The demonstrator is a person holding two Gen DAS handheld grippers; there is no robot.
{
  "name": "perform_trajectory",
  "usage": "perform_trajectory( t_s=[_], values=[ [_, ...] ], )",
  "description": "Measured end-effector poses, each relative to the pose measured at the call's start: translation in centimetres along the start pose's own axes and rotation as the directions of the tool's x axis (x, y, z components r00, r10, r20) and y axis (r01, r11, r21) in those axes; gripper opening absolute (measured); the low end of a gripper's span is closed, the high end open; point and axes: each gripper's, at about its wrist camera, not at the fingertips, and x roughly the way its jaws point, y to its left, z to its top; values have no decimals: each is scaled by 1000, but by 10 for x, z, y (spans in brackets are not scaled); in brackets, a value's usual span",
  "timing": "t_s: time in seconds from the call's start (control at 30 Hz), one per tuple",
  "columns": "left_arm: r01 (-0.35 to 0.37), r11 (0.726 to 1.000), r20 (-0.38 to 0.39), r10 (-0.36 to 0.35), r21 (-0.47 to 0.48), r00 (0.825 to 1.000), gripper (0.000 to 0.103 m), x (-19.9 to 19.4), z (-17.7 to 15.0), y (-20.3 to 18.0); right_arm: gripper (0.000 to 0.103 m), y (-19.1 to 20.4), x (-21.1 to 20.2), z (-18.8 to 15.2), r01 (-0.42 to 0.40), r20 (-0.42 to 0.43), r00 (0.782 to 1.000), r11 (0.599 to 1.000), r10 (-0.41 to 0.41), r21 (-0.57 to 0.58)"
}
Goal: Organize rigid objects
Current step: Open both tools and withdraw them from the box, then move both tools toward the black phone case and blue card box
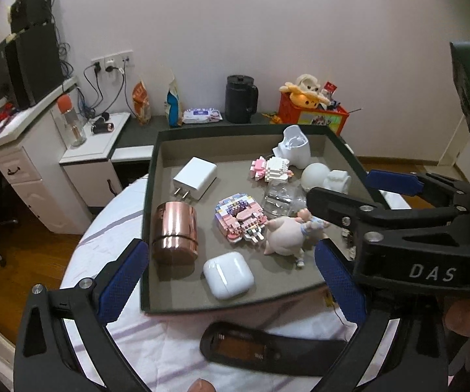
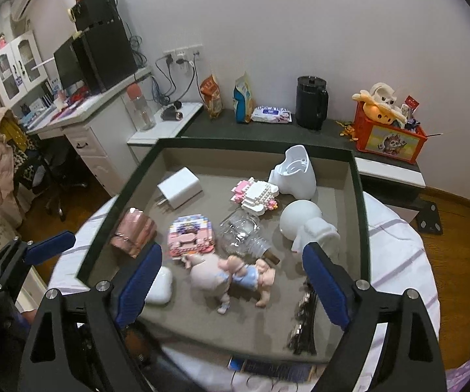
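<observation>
Bedding [image 1: 156, 333], white with faint purple stripes, carries a shallow dark-rimmed tray [image 1: 148, 196] in the left wrist view, with a white desk [image 1: 22, 150] and a pale wall beyond. Inside the tray lie a copper cylinder [image 1: 174, 233], a white charger [image 1: 195, 178], an earbud case [image 1: 228, 274], two pink brick models [image 1: 239, 217], a pig figurine [image 1: 287, 235] and white pieces at the back. The left gripper [image 1: 235, 281] points steeply down over the tray's near edge, its blue pads spread wide with nothing between them. The right gripper's black frame crosses the tray's right side.

From the right wrist, the same tray [image 2: 359, 202] fills the middle, a red toy crate [image 2: 390, 140] and black jug [image 2: 311, 103] on the ledge behind. The right gripper [image 2: 231, 281] hangs tilted down, pads apart and gripping nothing; the pig figurine [image 2: 221, 272] lies on the tray floor between them, untouched. Bare grey floor shows along the tray's near edge, beside dark hair clips [image 2: 303, 323] at the right.
</observation>
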Motion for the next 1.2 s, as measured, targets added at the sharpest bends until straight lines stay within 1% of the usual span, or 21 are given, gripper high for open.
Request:
perform_trajectory(
  t_s=[0.1, 0.23, 0.43, 0.6, 0.87, 0.97, 1.1, 1.2],
  values=[
    [-1, 1000, 19, 1, -9, 1000, 103, -24, -7, 1, 90, 2, -21, -7, -6, 24, 1000, 1000, 6, 13],
    [3, 1000, 32, -2, -25, 999, 103, -49, -20, 2, 90, 2, -53, -25, -13, 61, 998, 999, 10, 40],
    [8, 999, 25, -7, -43, 1000, 103, -80, -51, -5, 90, 4, -94, -66, -25, 91, 996, 994, 15, 104],
    [2, 1000, 22, -2, -24, 1000, 103, -102, -76, -17, 90, 9, -119, -103, -32, 99, 995, 990, 18, 135],
    [-1, 999, -2, 1, -34, 1000, 103, -115, -108, -25, 90, 11, -150, -150, -38, 102, 995, 988, 23, 149],
    [1, 999, -26, -3, -43, 1000, 103, -113, -122, -28, 90, 6, -158, -171, -27, 94, 996, 985, 11, 170],
    [5, 999, -74, -8, -45, 997, 103, -102, -141, -33, 90, -5, -158, -193, -10, 64, 998, 979, -3, 201],
    [3, 999, -98, -8, -53, 995, 103, -96, -150, -34, 90, -13, -156, -204, 0, 47, 999, 975, -11, 222]
  ],
)
